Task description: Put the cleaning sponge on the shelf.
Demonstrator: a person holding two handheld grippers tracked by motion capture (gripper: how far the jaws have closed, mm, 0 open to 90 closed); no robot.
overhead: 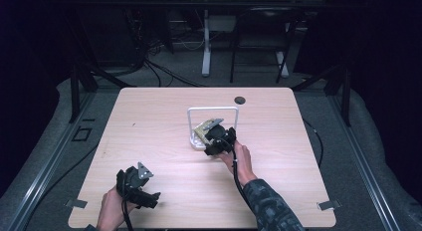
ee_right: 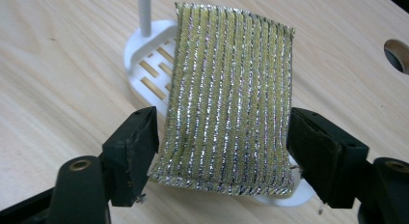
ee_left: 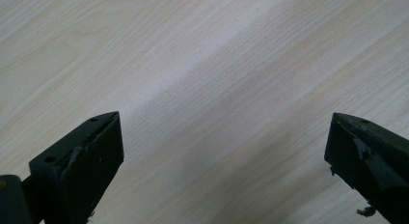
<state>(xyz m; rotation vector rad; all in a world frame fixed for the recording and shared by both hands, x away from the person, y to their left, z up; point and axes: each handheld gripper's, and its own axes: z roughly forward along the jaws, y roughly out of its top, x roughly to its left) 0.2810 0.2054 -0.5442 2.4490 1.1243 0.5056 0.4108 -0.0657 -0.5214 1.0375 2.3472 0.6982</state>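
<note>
The right gripper [ee_right: 224, 142] clamps a glittery scouring sponge [ee_right: 229, 98] over the white slotted rack [ee_right: 149, 64] (soft, light, best squeezed across its edges); the left gripper [ee_left: 224, 151] rests open over bare table [ee_left: 193, 64]

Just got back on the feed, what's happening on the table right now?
A person works at the wooden table with a gripper in each hand. The right gripper has its jaws closed on the sides of a gold-and-silver striped sponge, held over the slotted base of a white rack. The left gripper sits open over bare tabletop near the person.
</note>
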